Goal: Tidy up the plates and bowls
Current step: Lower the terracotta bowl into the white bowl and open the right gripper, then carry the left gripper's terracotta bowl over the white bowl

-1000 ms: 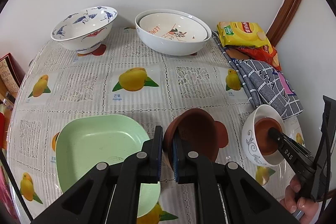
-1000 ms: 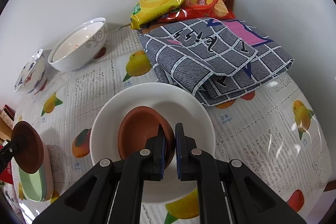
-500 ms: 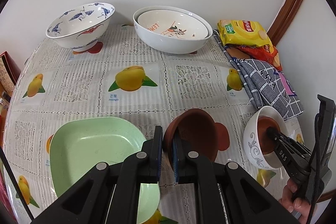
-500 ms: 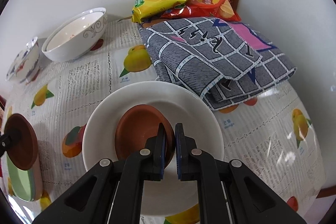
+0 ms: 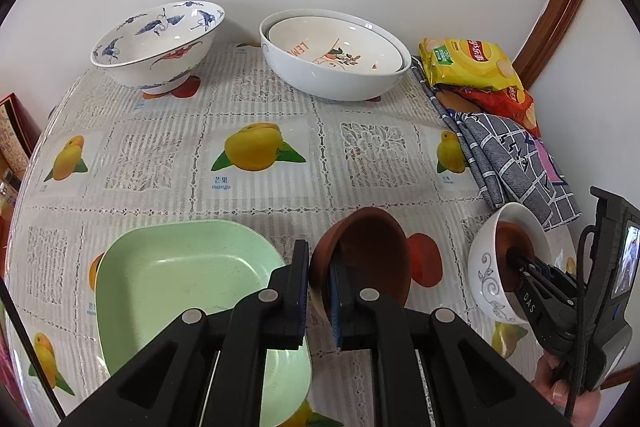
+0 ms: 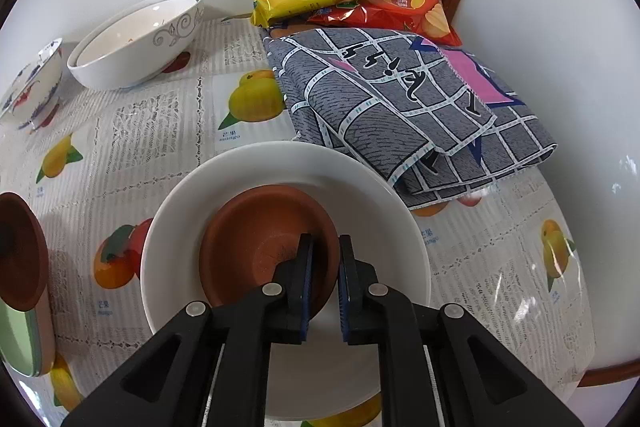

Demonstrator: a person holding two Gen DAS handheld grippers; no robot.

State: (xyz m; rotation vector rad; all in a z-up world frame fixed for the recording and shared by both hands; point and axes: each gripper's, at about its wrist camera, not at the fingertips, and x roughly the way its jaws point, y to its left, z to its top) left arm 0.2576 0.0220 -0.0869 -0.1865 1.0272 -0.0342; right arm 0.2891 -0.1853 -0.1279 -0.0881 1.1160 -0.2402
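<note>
On the fruit-print tablecloth, at nine o'clock in the left wrist view, lies a green dish. Just right of it the left gripper is clamped on the rim of a brown bowl, one finger inside and one outside, and holds it tilted. At eleven o'clock stands a blue-patterned bowl; at one o'clock two white bowls sit nested, with snack bags and a folded checked cloth further right. At four o'clock a small white bowl holds a second brown bowl. The right gripper straddles that brown bowl's near rim, its jaws opening; whether the pads press the rim I cannot tell. A hand grips the right gripper's handle at five o'clock.
</note>
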